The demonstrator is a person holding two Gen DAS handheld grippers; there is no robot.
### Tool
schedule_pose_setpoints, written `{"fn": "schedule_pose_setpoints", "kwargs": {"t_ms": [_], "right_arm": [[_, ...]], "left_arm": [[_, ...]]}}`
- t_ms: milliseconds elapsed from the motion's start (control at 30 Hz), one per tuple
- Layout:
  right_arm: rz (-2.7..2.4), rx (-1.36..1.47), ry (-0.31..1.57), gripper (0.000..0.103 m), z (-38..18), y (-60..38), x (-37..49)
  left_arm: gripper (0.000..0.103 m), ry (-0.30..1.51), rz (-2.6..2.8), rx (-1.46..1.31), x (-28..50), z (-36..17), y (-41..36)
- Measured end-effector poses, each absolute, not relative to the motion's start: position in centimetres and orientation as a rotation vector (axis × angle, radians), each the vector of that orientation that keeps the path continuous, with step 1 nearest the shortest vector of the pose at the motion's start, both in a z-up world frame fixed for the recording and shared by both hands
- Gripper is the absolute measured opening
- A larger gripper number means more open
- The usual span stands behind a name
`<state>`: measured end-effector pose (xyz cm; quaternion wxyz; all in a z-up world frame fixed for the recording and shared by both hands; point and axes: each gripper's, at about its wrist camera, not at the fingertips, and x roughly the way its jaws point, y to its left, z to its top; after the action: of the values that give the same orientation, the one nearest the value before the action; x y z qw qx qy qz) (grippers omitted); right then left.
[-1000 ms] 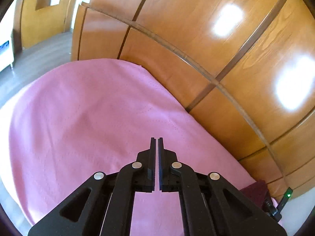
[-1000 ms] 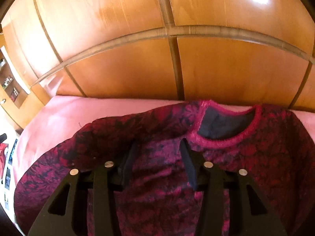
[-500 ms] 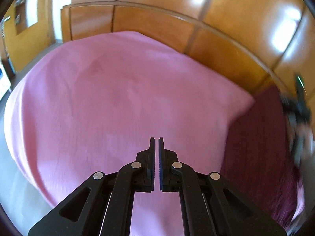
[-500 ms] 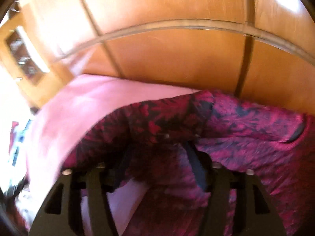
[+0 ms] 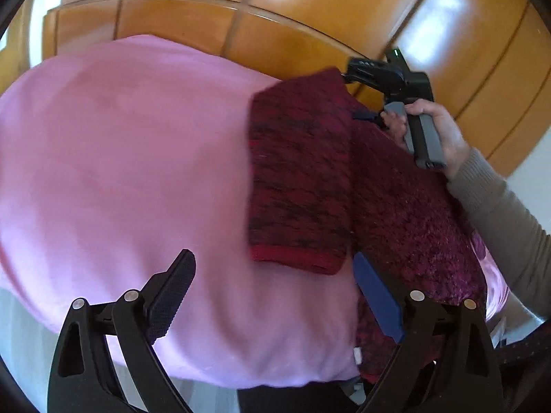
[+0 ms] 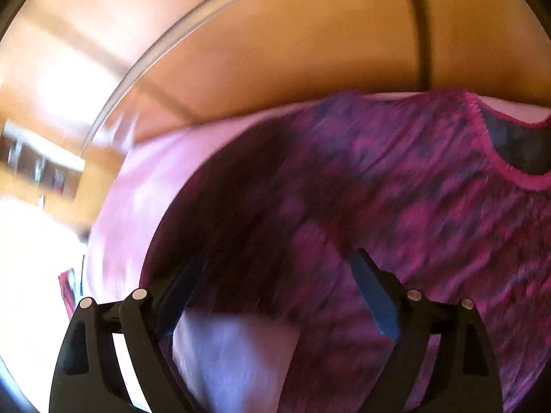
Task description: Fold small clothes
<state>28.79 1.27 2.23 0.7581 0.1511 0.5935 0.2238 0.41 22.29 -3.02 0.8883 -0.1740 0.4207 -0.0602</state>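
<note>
- The pink sheet-covered bed (image 5: 131,158) fills the left and middle of the left wrist view, smooth and bare there, with a glossy orange-brown wooden panelled wall (image 5: 310,10) curving behind it.
- The left tongs (image 5: 272,292) hang low over the near edge of the bed with their jaws spread wide; nothing lies between them. The left finger is over bare pink sheet, and the right finger, with its blue pad, sits just beside the near edge of the garment.
- The dark red and black knitted sweater (image 5: 344,179) lies flat on the right part of the bed. One sleeve (image 5: 296,179), trimmed with a red cuff, is laid over the body of the sweater, pointing toward the camera.
- At the far end of the sweater, the right tongs (image 5: 365,115) are seen from outside in the left wrist view, gripped at the grey handle by the person's right hand (image 5: 437,127) in a beige sleeve.
- In the right wrist view, blurred, the right tongs (image 6: 272,292) have jaws set wide apart above the sweater (image 6: 396,206); its pink-edged neckline (image 6: 509,168) shows at the upper right. Whether the fingers touch the knit cannot be told.
</note>
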Motion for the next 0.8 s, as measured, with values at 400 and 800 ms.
{"fn": "schedule_pose_setpoints", "kwargs": {"t_ms": [400, 800], "right_arm": [[0.996, 0.130, 1.158, 0.088, 9.0, 9.8, 16.9], [0.765, 0.290, 1.120, 0.098, 6.5, 4.1, 23.7]], "left_arm": [[0.091, 0.823, -0.021, -0.428, 1.2, -3.2, 23.3], [0.092, 0.805, 0.240, -0.527, 7.6, -4.5, 30.5]]}}
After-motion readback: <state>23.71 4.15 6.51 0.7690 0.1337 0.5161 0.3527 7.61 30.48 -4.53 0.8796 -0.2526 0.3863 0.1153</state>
